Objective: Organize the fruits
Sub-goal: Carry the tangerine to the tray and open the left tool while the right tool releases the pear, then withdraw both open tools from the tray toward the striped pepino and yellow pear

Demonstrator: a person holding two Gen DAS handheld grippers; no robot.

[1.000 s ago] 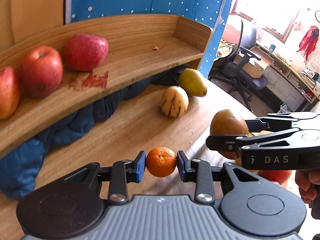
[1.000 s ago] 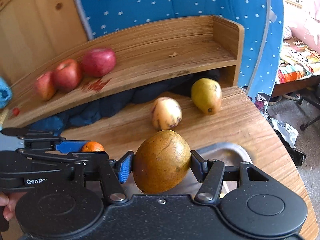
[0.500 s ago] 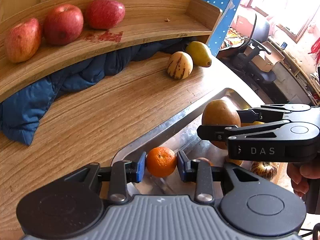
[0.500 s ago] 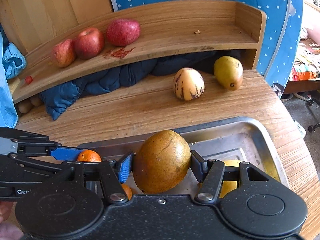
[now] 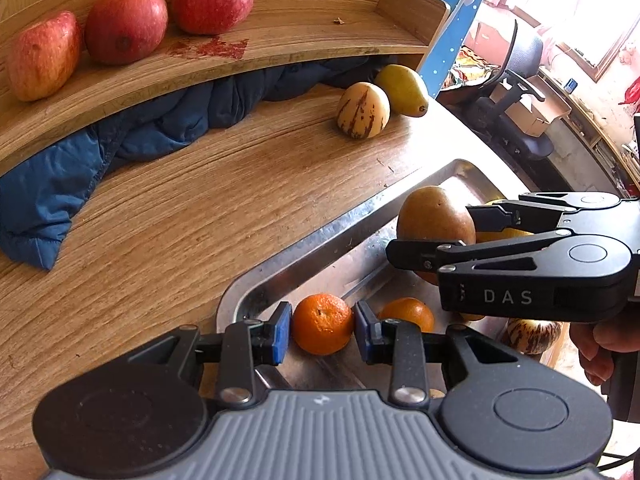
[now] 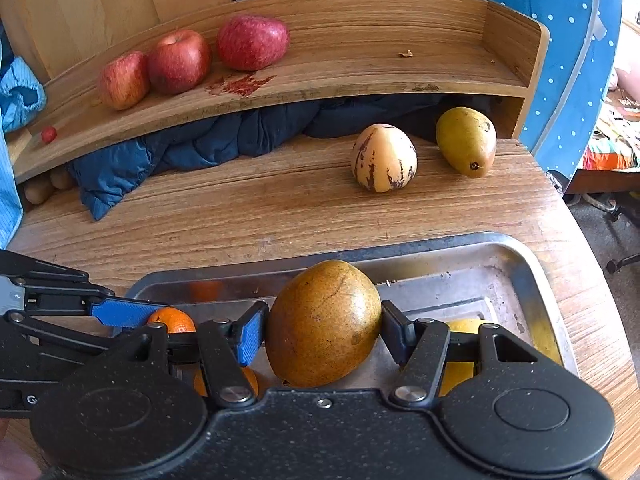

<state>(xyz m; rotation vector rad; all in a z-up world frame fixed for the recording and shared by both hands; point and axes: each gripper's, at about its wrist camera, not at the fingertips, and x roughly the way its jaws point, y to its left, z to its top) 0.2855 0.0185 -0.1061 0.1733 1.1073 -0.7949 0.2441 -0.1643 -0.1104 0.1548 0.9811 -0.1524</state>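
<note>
One wooden surface point(image 6: 280, 208) carries one shelf point(image 6: 360, 76) with three red apples point(image 6: 180, 60) in a row, and one metal tray point(image 6: 536, 288). Beside it lie one striped melon point(image 6: 384, 158) and one green pear point(image 6: 466, 140). My right gripper point(image 6: 324, 328) clamps one brown pear point(image 6: 324, 324) over the tray. My left gripper point(image 5: 322, 330) pinches one tangerine point(image 5: 322, 324) above the tray's corner; a second tangerine point(image 5: 408, 314) lies just beside it.

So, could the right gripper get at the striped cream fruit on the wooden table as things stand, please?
Probably not yet: the right gripper is shut on a brown-green mango. The path itself looks free, with bare wooden table between the metal tray and the striped cream fruit.
</note>
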